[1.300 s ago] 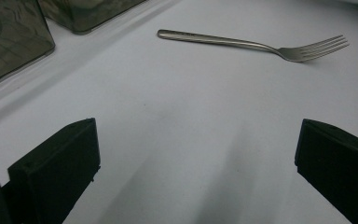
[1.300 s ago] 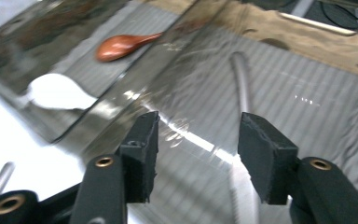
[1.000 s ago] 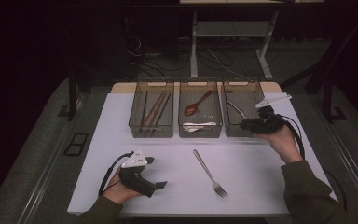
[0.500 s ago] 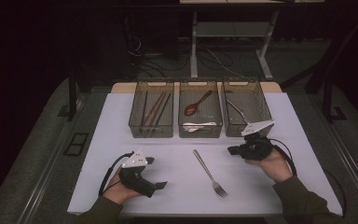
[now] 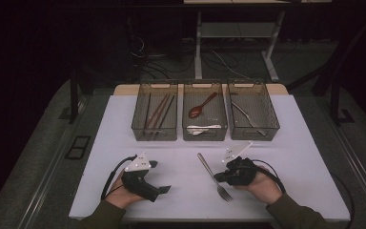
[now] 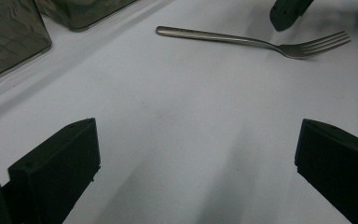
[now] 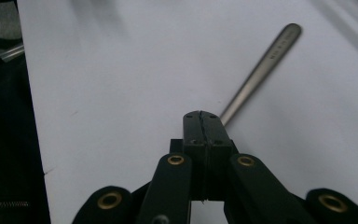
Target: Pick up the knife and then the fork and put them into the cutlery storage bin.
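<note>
I see the fork (image 5: 212,176) on the worktop (image 5: 295,143) between my grippers, three trays (image 5: 205,131) in a row behind it.

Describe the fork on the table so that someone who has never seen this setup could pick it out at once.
On the white table, in front of the three clear bins, a metal fork lies loose on the mat, tines toward the person. It is the one utensil outside a bin, right beside the shut right gripper.

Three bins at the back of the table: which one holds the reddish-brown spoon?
The middle bin holds the reddish-brown spoon. The left bin holds long chopsticks, and the right bin holds metal cutlery.
</note>
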The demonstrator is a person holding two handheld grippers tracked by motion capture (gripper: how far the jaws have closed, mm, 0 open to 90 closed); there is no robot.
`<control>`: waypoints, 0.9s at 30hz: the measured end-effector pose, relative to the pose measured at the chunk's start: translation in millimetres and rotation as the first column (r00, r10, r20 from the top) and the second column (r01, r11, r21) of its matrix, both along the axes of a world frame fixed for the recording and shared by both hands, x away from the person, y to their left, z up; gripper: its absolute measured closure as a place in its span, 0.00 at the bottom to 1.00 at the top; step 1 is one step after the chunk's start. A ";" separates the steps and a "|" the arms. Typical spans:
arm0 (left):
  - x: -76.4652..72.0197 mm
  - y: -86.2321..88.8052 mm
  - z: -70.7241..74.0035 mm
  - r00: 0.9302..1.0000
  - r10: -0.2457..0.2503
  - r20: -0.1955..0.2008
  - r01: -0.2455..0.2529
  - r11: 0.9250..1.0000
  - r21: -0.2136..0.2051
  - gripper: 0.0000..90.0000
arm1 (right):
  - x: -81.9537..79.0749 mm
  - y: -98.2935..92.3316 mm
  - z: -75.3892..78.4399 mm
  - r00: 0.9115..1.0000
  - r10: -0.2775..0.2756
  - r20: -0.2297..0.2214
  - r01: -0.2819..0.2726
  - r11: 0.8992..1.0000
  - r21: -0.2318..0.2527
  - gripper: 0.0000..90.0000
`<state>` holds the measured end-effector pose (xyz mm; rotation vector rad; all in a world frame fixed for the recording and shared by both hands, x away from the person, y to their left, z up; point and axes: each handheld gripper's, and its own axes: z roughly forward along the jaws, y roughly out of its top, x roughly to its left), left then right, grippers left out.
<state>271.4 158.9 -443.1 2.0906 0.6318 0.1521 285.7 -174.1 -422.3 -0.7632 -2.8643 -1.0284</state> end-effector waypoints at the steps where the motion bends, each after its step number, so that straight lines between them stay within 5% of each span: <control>1: 0.1 0.0 -0.1 1.000 0.000 0.000 0.000 1.000 -0.001 0.00 | 0.4 1.8 -1.7 1.000 0.021 0.010 -0.020 1.000 -0.013 1.00; 18: 0.1 0.2 -0.2 1.000 -0.001 -0.001 0.001 1.000 0.002 0.00 | -1.0 11.2 -10.2 0.999 0.025 0.026 -0.022 0.994 -0.108 1.00; 27: 0.2 0.7 0.0 1.000 0.001 0.002 -0.001 1.000 0.000 0.00 | 10.7 -7.3 -8.6 0.996 -0.049 0.074 0.061 0.983 -0.171 1.00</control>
